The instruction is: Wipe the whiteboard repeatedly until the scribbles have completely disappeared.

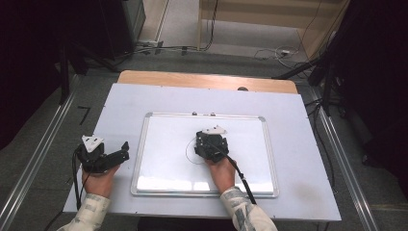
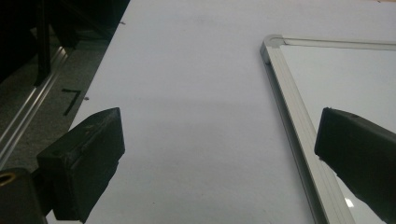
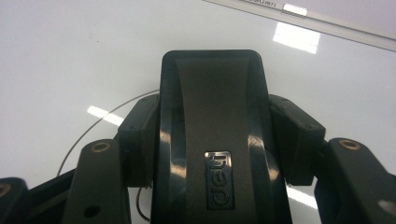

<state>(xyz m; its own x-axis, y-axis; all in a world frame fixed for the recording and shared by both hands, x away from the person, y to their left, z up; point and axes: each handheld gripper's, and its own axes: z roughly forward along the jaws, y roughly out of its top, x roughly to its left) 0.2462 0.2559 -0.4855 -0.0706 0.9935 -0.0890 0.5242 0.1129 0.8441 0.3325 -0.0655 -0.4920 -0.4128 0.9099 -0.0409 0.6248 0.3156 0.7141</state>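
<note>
The right gripper [image 3: 212, 135] has its fingers [image 3: 140, 140] clenched on a black whiteboard eraser [image 3: 210, 121] (a small logo plate on its back), pressed to the whiteboard [image 1: 163, 144] near a thin curved line [image 1: 188, 153]. The left gripper [image 2: 219, 154] has its fingers [image 2: 88, 158] released, hovering over the white tabletop [image 2: 187, 93] beside the board's frame.

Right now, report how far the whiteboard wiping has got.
Done: the whiteboard looks nearly clean; one thin curved line is left. In hand: the right gripper clamps a black eraser on the board. The left gripper hangs open beside the frame.
</note>
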